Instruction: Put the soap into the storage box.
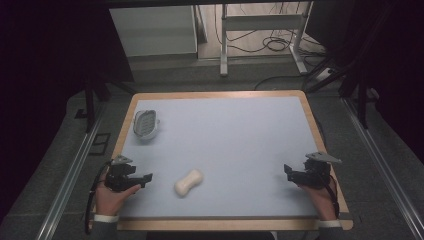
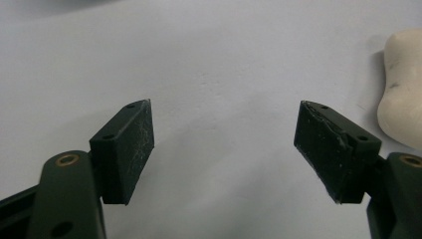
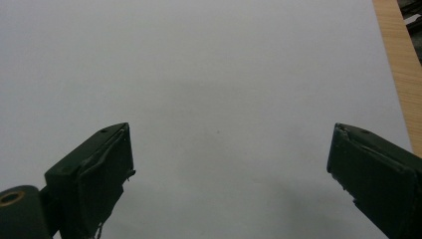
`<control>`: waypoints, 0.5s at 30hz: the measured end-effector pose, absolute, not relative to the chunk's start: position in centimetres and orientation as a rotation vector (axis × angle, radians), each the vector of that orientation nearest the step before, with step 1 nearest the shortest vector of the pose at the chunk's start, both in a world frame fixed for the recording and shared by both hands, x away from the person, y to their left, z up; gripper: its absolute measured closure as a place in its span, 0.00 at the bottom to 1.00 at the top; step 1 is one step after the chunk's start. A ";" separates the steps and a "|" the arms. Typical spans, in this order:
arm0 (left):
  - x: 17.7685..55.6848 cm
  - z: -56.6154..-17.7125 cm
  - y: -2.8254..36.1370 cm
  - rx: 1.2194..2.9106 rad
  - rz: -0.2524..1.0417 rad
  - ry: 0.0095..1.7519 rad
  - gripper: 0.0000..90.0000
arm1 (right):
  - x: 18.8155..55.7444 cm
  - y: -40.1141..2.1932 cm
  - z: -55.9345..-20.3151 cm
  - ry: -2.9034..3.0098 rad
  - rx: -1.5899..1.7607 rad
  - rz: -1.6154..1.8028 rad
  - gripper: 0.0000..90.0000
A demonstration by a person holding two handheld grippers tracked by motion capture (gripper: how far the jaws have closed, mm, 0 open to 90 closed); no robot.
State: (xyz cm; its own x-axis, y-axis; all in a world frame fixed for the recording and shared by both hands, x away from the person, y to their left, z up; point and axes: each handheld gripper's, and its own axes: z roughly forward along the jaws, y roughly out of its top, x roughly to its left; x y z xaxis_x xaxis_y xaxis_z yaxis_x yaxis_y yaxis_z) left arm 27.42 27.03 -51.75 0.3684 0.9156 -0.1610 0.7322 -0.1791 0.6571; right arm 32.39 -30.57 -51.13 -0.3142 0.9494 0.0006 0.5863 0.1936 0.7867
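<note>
Soap [image 1: 189, 182] lies low-centre on counter [image 1: 240, 140], just right of left hand-held gripper [image 1: 146, 177], long axis diagonal. Left is nearer; both hand-held grippers spread, empty; right hand-held gripper [image 1: 288, 171] well apart.

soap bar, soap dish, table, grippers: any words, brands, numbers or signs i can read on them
None can be read.
Soap bar: plain off-white, no stamp visible.
Soap dish: ribbed, no lettering; too small to rule out fine print.
Table: bare pale surface, no marks.
Left gripper and right gripper: black, unlabelled.
</note>
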 end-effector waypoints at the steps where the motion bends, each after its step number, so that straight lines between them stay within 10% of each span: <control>1: 27.4 -51.5 27.0 1.972 0.354 1.415 0.26 | 32.3 -30.7 -51.1 1.976 1.429 0.964 0.05; 15: 27.3 -48.7 26.2 2.017 0.378 1.379 0.27 | 32.1 -30.9 -50.6 1.950 1.428 0.968 0.06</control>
State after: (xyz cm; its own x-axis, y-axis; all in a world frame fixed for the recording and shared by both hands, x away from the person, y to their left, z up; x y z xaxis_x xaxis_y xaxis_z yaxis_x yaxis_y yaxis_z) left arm 27.34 26.19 -48.69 0.4034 0.9067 -0.1233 0.7169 -0.2294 0.6584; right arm 32.12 -30.94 -50.63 -0.2995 0.9541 -0.0047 0.5730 0.1838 0.7987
